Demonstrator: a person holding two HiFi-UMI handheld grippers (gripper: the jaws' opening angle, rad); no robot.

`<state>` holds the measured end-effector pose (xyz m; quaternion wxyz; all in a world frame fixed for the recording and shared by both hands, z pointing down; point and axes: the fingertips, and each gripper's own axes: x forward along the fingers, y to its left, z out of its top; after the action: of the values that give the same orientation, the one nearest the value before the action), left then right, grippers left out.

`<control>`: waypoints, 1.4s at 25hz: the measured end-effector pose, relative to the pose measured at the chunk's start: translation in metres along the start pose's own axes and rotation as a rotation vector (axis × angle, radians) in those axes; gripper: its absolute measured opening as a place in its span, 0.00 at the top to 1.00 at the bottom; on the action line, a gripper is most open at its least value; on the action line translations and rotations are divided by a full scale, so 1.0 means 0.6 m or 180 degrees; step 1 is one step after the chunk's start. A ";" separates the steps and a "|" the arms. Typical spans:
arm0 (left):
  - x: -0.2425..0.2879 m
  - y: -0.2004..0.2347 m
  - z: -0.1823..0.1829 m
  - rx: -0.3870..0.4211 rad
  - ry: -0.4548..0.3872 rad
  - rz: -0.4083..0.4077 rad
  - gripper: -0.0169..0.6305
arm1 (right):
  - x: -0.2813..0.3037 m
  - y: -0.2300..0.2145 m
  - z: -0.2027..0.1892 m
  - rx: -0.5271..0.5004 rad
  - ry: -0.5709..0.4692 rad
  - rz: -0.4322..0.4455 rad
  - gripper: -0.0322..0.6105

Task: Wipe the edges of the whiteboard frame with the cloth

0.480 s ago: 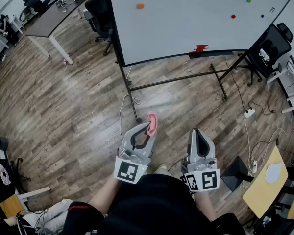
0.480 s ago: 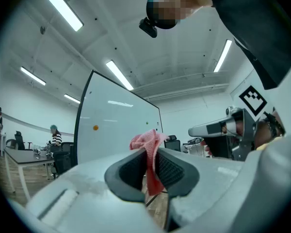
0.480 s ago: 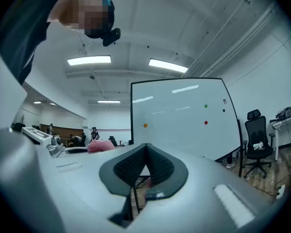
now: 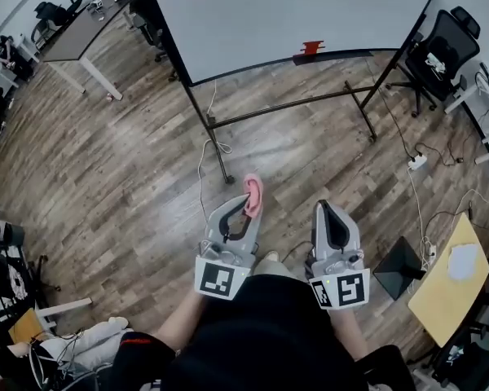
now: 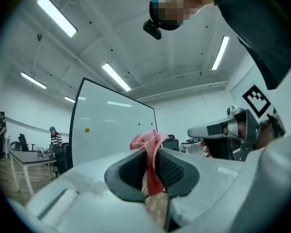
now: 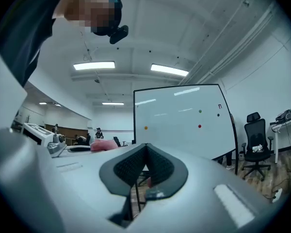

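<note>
well, the pink cloth [image 4: 253,192] is pinched in the left gripper [image 4: 247,208]. its jaws press onto a fold, so a bunched tuft stands up past the tips and a tail hangs down between the pads. the right gripper [image 4: 329,215] sits beside it with its jaws pressed together on nothing. both are held low in front of the person's body, well apart from the whiteboard [image 4: 277,15], which stands ahead on a dark stand [image 4: 220,149]. the cloth is not yet at the board's black frame [image 4: 253,70], so the step in hand looks like the approach.

to do it well, i'd bring the left gripper up to one corner of the frame. i'd lay the loose tuft, not the hard jaw tips, against the edge, then run along it in one steady pass. the board may shift on its stand, so light pressure seems wise, and the empty right gripper could steady the far edge. a white cable [image 4: 202,173] trails on the wood floor by the near leg, worth stepping round.
</note>
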<state>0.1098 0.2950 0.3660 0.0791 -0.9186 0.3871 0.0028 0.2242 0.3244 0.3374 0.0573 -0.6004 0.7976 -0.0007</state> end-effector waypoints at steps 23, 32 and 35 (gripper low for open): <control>-0.034 0.019 0.015 -0.0073 -0.0051 0.0430 0.90 | -0.005 0.036 0.018 -0.0061 -0.0119 0.0413 0.95; 0.060 0.122 -0.001 -0.0136 -0.0134 0.0440 0.90 | 0.120 0.008 0.003 -0.0124 -0.0018 0.0340 0.95; 0.095 0.165 0.006 0.0074 -0.0216 0.0413 0.90 | 0.173 0.005 0.003 -0.0139 -0.0007 0.0369 0.95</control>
<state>0.0794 0.1870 0.3448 0.1025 -0.8900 0.4429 0.0346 0.1934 0.2261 0.3263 0.0450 -0.5543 0.8308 0.0207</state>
